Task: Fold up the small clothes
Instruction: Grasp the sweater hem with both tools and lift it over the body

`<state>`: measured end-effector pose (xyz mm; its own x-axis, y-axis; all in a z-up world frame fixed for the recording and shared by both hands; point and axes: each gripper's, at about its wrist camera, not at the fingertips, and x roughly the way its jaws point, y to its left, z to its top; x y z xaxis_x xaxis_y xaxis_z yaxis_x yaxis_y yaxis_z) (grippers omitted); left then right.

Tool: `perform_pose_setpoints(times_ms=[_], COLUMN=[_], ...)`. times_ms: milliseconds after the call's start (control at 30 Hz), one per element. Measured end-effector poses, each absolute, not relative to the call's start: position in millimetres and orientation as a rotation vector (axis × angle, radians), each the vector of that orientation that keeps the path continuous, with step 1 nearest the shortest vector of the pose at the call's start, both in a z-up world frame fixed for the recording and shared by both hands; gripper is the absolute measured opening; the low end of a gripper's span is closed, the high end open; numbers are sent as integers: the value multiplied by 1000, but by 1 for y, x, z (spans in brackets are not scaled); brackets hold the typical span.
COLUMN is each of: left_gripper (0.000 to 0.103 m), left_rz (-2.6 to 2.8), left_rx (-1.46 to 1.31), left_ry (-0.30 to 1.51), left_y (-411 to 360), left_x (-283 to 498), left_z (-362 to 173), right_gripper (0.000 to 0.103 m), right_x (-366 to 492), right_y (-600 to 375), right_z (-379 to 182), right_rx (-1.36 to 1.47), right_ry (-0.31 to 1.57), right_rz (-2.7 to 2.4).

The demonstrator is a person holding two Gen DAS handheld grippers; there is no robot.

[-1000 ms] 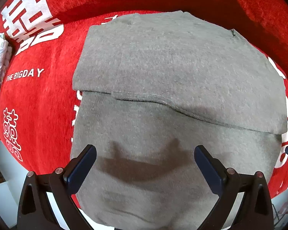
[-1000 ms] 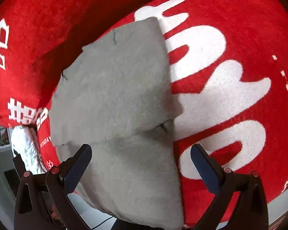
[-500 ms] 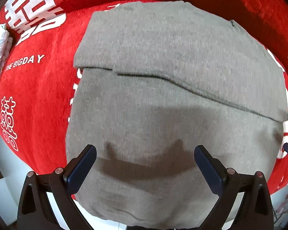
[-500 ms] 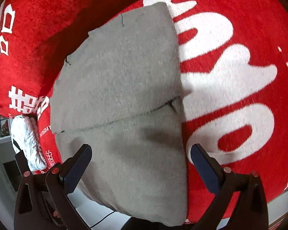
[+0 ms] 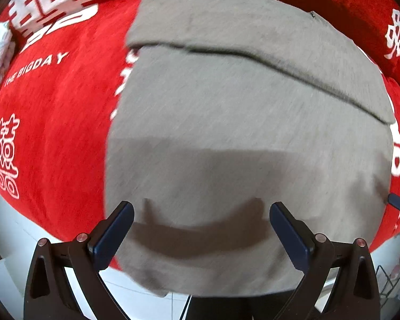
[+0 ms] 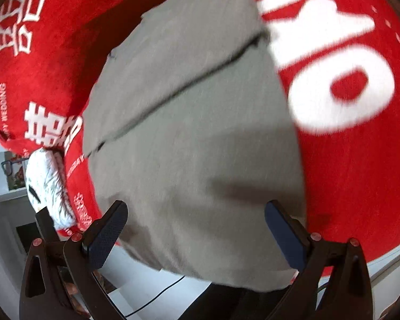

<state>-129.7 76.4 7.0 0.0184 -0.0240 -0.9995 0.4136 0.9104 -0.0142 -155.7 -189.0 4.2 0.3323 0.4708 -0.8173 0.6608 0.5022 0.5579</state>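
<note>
On red blanket [image 5: 53, 122], folded grey garment [image 5: 240, 133], both hand-held grippers wide, white bundle [image 6: 46, 184] clearest right.

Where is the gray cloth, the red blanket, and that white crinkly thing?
gray cloth [image 5: 240, 122]: left wrist view, its flat middle.
red blanket [image 5: 56, 101]: left wrist view, bare red part left of the cloth.
white crinkly thing [image 6: 46, 181]: right wrist view, its middle.

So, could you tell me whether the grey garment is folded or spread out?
Partly folded: the grey garment has its far part doubled over, its edge crossing the cloth.

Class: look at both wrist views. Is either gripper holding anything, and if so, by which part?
Nothing is held. The left gripper and right gripper are both open above the grey garment.
</note>
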Motion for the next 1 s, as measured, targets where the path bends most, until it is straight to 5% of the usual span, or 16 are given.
perform_pose_setpoints(times_ms=[833,867,967,1000], left_gripper=[101,99,76,61], left_rz=[-412,-417,-456,-472], left_rx=[53,37,17,26], left_ry=[1722,1733,1737,1734], left_y=[207,212,224,226], left_x=[-204,-205,-205,-207], left_z=[-70,-71,-67,-64], right_gripper=[101,98,64,40], right_x=[-286,-288,-297,-302], right_y=[-107,-105,-104,-106], right_z=[-111,-111,-106,-102], right_rx=[1265,1284,1370,1379], right_ry=[1470,1458,1417,1403], right_rz=[-120,-124,-133,-130])
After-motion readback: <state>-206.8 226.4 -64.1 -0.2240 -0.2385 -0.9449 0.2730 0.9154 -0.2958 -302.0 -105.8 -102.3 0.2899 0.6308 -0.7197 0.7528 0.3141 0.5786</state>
